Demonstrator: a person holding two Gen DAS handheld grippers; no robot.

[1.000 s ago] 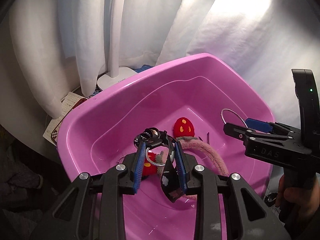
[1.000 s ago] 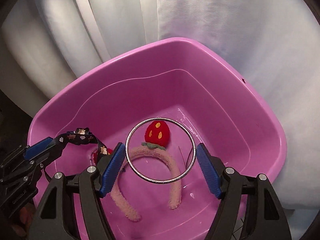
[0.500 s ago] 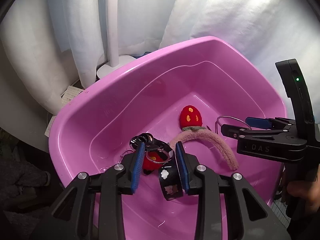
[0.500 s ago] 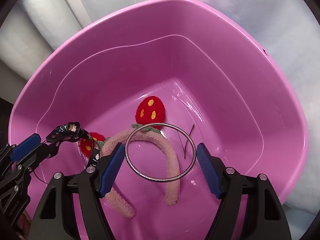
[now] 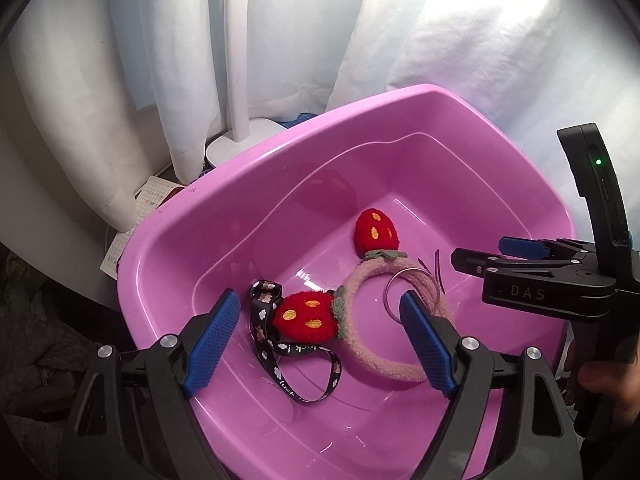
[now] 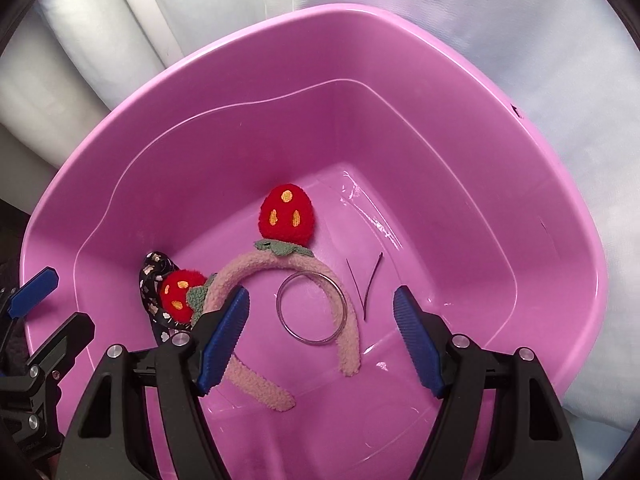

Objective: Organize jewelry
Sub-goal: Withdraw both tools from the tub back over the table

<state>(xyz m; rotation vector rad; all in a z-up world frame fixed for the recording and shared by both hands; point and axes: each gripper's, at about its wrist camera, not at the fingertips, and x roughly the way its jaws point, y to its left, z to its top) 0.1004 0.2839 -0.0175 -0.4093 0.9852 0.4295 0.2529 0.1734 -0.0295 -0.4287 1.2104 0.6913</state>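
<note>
Lanyard dropped into basin; left claw opening, empty; bangle released, right claw wide.

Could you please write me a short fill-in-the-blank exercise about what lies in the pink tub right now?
1. The headband carries two red plush ____.
2. The silver bangle lies across the headband, on the floor of the ____ tub.
3. The black patterned ribbon lies in the tub, gripped by ____ tool.
4. The pads on the right tool are ____ in colour.

Missing words: strawberries; pink; neither; blue
</note>
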